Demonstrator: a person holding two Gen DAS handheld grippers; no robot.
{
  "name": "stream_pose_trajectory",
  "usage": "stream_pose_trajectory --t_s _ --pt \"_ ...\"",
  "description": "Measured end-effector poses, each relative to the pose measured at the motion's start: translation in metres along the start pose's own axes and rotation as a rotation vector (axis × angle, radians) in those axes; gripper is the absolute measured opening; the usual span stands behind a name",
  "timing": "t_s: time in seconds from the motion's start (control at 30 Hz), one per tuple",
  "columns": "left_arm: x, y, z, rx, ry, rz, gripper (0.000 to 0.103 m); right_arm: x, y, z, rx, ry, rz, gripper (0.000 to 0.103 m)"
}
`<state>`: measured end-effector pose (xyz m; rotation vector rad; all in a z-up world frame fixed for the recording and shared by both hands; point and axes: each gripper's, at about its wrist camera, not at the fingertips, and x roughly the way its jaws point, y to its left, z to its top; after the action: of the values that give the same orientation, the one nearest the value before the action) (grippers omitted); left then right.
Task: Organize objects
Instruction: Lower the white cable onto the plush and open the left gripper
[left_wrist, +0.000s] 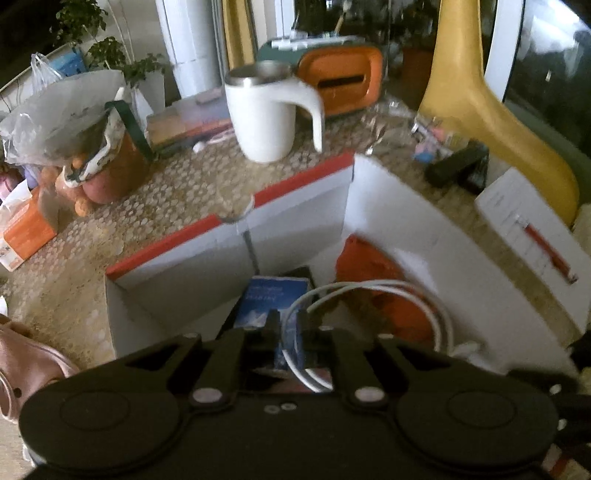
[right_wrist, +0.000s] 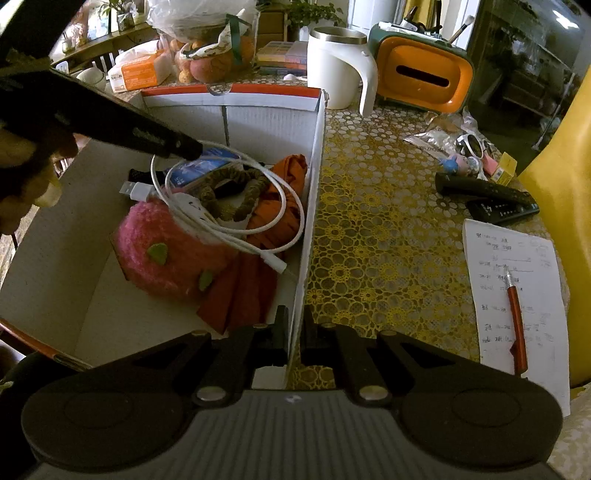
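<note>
A white cardboard box (right_wrist: 314, 177) with a red rim stands on the table. In it lie a pink plush (right_wrist: 166, 254), orange cloth (right_wrist: 273, 221), a blue packet (right_wrist: 207, 162), a braided band (right_wrist: 236, 188) and a white USB cable (right_wrist: 229, 221). My right gripper (right_wrist: 294, 332) is shut on the box's right wall near its front corner. My left gripper (left_wrist: 288, 325) is over the box with its fingers closed on the white cable (left_wrist: 369, 288), above the blue packet (left_wrist: 269, 299). It shows in the right wrist view (right_wrist: 184, 147) at the box's far left.
On the lace tablecloth: a white mug (right_wrist: 336, 66), an orange tissue holder (right_wrist: 424, 74), black remotes (right_wrist: 487, 192), sunglasses (right_wrist: 472, 144), a paper sheet (right_wrist: 546, 295) with a red pen (right_wrist: 515, 317), a fruit bag (right_wrist: 210, 55) and a yellow chair (right_wrist: 565, 206).
</note>
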<state>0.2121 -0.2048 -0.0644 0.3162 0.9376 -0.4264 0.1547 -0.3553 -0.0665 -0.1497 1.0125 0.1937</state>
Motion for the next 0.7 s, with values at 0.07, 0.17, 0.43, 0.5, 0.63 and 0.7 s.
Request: stream_pose_trajectory --t_s 0.07,0.17,0.43,0.5,0.63,0.7 --pt "0.004 0.000 -0.001 0.003 0.017 0.005 0.014 0.000 0.000 0.000 0.001 0.001 0.000 0.005" --pt "0.009 0.001 -0.002 0.005 0.050 0.007 0.019 0.000 0.000 0.000 -0.001 0.002 -0.002 0.005" --pt "-0.006 0.009 -0.006 -0.028 0.026 0.002 0.036 0.002 0.002 -0.001 0.001 0.007 -0.014 0.005" --pt "-0.014 0.010 -0.008 -0.027 0.011 -0.002 0.037 0.002 0.003 -0.001 -0.001 0.010 -0.020 0.005" --pt "-0.032 0.013 -0.012 -0.036 -0.021 -0.014 0.038 0.002 0.005 -0.001 0.002 0.014 -0.030 0.005" --pt "-0.042 0.017 -0.013 -0.042 -0.041 -0.018 0.038 0.002 0.005 -0.001 0.000 0.015 -0.037 0.005"
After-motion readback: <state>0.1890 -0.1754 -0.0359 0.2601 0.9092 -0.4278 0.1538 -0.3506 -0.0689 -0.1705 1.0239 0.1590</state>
